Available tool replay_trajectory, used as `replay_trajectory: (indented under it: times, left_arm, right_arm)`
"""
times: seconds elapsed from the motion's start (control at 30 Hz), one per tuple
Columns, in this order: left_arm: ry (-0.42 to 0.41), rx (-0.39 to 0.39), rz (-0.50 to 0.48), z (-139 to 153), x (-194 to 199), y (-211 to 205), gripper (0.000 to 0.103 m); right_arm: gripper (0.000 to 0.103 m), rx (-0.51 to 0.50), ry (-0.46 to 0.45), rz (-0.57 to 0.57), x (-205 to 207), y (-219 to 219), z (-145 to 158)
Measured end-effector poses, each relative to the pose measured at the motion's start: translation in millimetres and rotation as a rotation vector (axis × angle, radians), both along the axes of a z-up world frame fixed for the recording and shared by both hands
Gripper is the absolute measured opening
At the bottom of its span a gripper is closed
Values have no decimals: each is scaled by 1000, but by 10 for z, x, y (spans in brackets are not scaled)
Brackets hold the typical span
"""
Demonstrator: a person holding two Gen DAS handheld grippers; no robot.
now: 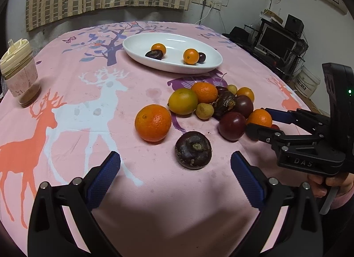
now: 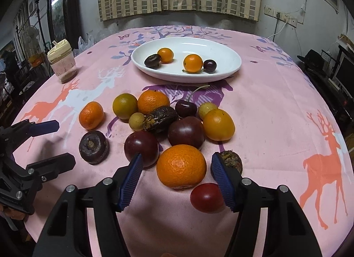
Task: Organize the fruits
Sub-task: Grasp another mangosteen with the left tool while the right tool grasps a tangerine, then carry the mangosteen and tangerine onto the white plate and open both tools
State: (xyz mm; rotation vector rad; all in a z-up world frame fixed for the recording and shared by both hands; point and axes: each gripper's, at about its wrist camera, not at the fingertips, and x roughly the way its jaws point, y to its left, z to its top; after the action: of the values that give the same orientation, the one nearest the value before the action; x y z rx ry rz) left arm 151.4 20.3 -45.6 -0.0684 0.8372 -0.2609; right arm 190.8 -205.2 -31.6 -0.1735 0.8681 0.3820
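Observation:
A pile of loose fruit lies on the pink deer-print tablecloth (image 2: 276, 124). My right gripper (image 2: 176, 162) is open around a large orange (image 2: 181, 165), its blue pads on either side and not pressing. A small red fruit (image 2: 206, 197) lies near its right finger. In the left wrist view the right gripper (image 1: 257, 120) reaches in from the right around that orange (image 1: 260, 117). My left gripper (image 1: 175, 157) is open and holds nothing; a dark round fruit (image 1: 193, 149) lies just ahead of its tips. Another orange (image 1: 153, 122) sits to the left of that fruit. A white oval plate (image 2: 185, 78) at the back holds two small oranges and two dark fruits.
A lidded cup with a straw (image 1: 20, 75) stands at the table's left edge. Dark plums (image 2: 141, 147), a green-yellow citrus (image 2: 125, 105), small tan longans (image 2: 136, 121) and a cherry (image 2: 185, 107) crowd the pile. A curtain hangs behind; a monitor and shelves (image 1: 278, 40) stand at the right.

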Motion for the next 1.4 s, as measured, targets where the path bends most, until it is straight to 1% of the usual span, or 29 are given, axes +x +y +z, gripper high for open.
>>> replay_trajectory:
  times: [0.1,0.13,0.2,0.33,0.4,0.47,0.57,0.63,0.7,0.73,0.77,0.87,0.93,1.03,1.13,1.27,1.3,1.4]
  left_arm:
    - [3,4,-6,-6,2,-12,98]
    - [4,4,-6,-7,5,-12,98]
    - [8,1,-6,-12,13,-7,98]
    - [14,-7,-10,-20,25,6,98]
    - [17,-8,-14,-25,30,4,98]
    - [21,-5,-18,-33,39,-3,98]
    - [27,-9,-49,-44,56,-32,97]
    - [42,2,-74,-65,83,-80,84]
    - [84,20,-107,-123,140,-155,58]
    - [100,32,-116,-148,165,-190,53]
    - [106,42,-121,-156,183,-220,51]
    - [101,45,-124,-145,216,-268,51]
    - [115,71,-121,-168,261,-310,51]
    - [111,110,-119,-171,283,-363,51]
    - [106,144,-103,-167,292,-381,42]
    - [98,156,-92,-138,271,-364,41]
    - [89,148,-88,-94,263,-349,41]
    - [49,73,-91,152,319,-262,42]
  right_arm:
    - [62,-30,-11,8,-13,28,14]
    - [58,-39,-12,17,-19,36,20]
    - [54,-56,-12,28,-32,48,29]
    - [49,-87,14,37,-24,40,-39]
    - [45,-79,11,44,-32,39,-43]
    - [45,-62,10,35,-37,24,-11]
    - [44,32,-9,20,-100,-73,120]
    - [44,67,-23,6,-150,-133,203]
    - [45,85,-41,0,-232,-182,276]
    - [45,91,-45,0,-265,-199,299]
    - [45,96,-47,2,-295,-214,321]
    - [45,110,-55,8,-392,-247,366]
    - [45,119,-61,11,-430,-271,390]
    - [45,134,-71,16,-476,-301,418]
    - [45,147,-76,14,-504,-336,429]
    - [45,165,-82,17,-512,-386,440]
    - [45,169,-80,21,-489,-395,453]
    - [45,181,-82,20,-330,-421,526]
